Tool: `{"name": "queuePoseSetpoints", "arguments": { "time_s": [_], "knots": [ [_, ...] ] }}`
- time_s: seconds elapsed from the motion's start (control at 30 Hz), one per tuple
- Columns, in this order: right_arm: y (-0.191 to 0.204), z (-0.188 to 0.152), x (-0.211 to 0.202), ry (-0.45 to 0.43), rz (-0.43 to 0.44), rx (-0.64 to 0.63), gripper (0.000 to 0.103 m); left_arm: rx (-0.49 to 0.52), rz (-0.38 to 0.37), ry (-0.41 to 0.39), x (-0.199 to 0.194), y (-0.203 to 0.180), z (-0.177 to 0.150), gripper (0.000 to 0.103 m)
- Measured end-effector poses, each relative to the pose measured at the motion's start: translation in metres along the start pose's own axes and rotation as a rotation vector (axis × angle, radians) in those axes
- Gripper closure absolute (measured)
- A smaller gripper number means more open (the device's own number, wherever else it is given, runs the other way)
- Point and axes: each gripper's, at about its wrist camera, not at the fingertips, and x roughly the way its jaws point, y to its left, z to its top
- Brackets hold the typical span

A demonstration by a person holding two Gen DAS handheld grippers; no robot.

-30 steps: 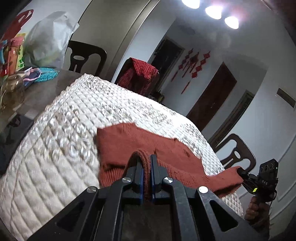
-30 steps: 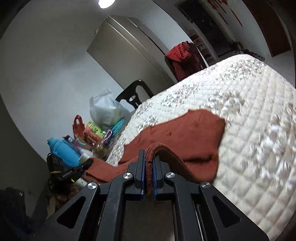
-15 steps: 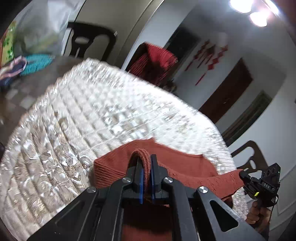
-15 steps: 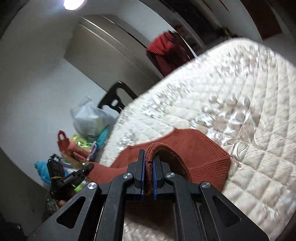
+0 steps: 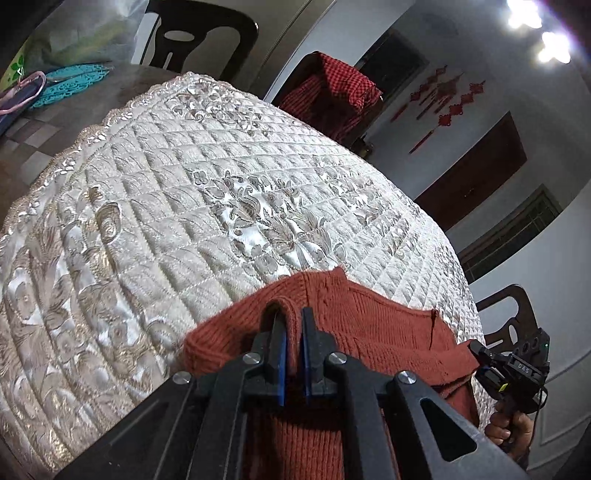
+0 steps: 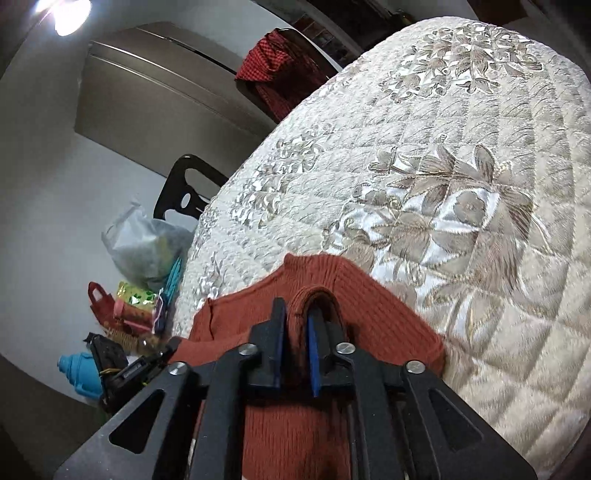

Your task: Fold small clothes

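A rust-red knitted sweater (image 5: 373,325) lies on the near edge of a cream quilted cover (image 5: 177,206). My left gripper (image 5: 293,314) is shut on a fold of its edge. My right gripper (image 6: 297,306) is shut on another fold of the same sweater (image 6: 332,280), which hangs down toward me below both grippers. The right gripper shows at the far right of the left wrist view (image 5: 517,369); the left gripper shows at the lower left of the right wrist view (image 6: 129,369).
The cream quilted cover (image 6: 443,166) spreads over a table. Dark chairs stand around it (image 5: 207,33) (image 5: 509,314), one draped with a red checked cloth (image 5: 332,85). A plastic bag (image 6: 147,243), a blue bottle (image 6: 79,373) and small items sit at the table's left end.
Both grippers have pulled the sweater toward the near edge of the table. Much less of it lies on the cover, and more of the bare quilt shows beyond.
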Motion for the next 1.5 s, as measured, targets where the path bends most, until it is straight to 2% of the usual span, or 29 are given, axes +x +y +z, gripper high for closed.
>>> {"name": "queuePoseSetpoints", "arguments": {
  "time_s": [0.23, 0.3, 0.33, 0.37, 0.47, 0.53, 0.67, 0.8, 0.93, 1.1, 1.2, 1.27, 1.37, 1.5],
  "knots": [
    [0.001, 0.009, -0.006, -0.083, 0.006, -0.008, 0.067, 0.046, 0.008, -0.038, -0.002, -0.004, 0.002, 0.088],
    [0.004, 0.008, -0.013, -0.102, -0.003, -0.033, 0.067, 0.048, 0.008, -0.053, -0.006, -0.004, 0.003, 0.075],
    [0.005, 0.008, -0.016, -0.110, -0.008, -0.048, 0.067, 0.045, 0.024, -0.078, -0.011, -0.003, 0.003, 0.058],
    [0.007, 0.008, -0.017, -0.116, -0.013, -0.057, 0.067, 0.033, 0.034, -0.101, -0.015, 0.000, 0.004, 0.050],
    [0.010, 0.006, -0.021, -0.126, -0.031, -0.072, 0.067, -0.019, 0.041, -0.120, -0.024, 0.009, 0.008, 0.049],
    [0.015, 0.002, -0.024, -0.127, -0.037, -0.101, 0.067, -0.004, 0.050, -0.135, -0.031, 0.007, 0.007, 0.049],
    [0.031, -0.011, -0.023, -0.086, -0.087, -0.199, 0.067, 0.098, 0.064, -0.128, -0.039, -0.010, -0.009, 0.049],
    [0.031, -0.017, -0.012, -0.053, -0.160, -0.242, 0.067, 0.232, 0.131, -0.097, -0.026, -0.030, -0.022, 0.050],
    [0.026, -0.006, 0.001, -0.042, -0.207, -0.249, 0.067, 0.265, 0.203, -0.059, -0.008, -0.032, -0.017, 0.050],
    [0.030, 0.008, 0.022, 0.000, -0.280, -0.300, 0.067, 0.282, 0.280, -0.031, 0.010, -0.035, -0.003, 0.050],
    [0.028, 0.012, 0.037, 0.036, -0.330, -0.328, 0.072, 0.295, 0.315, 0.003, 0.023, -0.036, 0.001, 0.064],
    [0.031, 0.011, 0.038, 0.029, -0.360, -0.364, 0.086, 0.308, 0.317, 0.016, 0.028, -0.037, -0.002, 0.085],
    [0.031, 0.014, 0.034, 0.010, -0.351, -0.383, 0.097, 0.334, 0.331, -0.001, 0.028, -0.041, -0.006, 0.094],
    [0.035, 0.017, 0.029, -0.022, -0.333, -0.391, 0.097, 0.321, 0.329, -0.032, 0.023, -0.040, -0.004, 0.095]
  ]
}}
